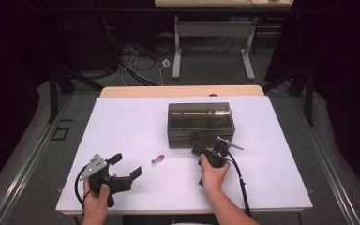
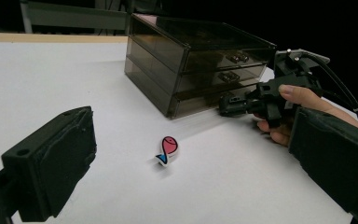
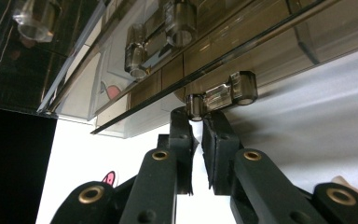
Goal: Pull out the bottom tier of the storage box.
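Right gripper view: gripper (image 3: 197, 122) under drawer handle (image 3: 221, 94) (touching).

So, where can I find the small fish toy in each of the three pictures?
High view: the fish toy lies on the white table, between the left gripper and the right gripper.
Left gripper view: the toy lies at the centre, in front of the drawer box.
Right gripper view: a pink part of it shows at the bottom left.
Shared landmark: the drawer box.
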The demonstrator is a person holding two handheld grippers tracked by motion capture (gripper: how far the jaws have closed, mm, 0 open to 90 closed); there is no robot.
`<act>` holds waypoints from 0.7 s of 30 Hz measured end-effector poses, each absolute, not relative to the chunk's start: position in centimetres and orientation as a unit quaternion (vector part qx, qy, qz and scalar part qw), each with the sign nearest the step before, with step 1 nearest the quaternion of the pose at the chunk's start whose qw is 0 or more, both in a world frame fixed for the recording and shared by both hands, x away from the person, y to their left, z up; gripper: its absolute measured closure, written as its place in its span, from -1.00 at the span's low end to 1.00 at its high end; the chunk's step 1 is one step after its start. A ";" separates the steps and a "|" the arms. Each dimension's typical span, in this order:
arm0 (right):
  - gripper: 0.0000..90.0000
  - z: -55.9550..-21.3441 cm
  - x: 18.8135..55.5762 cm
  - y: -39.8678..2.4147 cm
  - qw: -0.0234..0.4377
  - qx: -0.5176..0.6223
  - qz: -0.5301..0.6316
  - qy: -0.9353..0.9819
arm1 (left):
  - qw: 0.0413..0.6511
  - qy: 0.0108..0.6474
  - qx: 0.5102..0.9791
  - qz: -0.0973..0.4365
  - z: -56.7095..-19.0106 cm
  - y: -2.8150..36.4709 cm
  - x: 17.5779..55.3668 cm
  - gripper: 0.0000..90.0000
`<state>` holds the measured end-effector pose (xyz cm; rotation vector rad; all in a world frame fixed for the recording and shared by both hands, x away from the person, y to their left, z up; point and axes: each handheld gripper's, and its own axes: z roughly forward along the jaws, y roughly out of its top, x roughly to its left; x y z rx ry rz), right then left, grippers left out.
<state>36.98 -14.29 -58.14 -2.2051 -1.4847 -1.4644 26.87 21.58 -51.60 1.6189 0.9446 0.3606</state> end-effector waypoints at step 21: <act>0.84 -58.2 36.1 -14.4 0.053 -0.720 -0.488 -0.491 | 0.578 0.398 0.695 0.157 -51.5 21.5 26.7 -0.98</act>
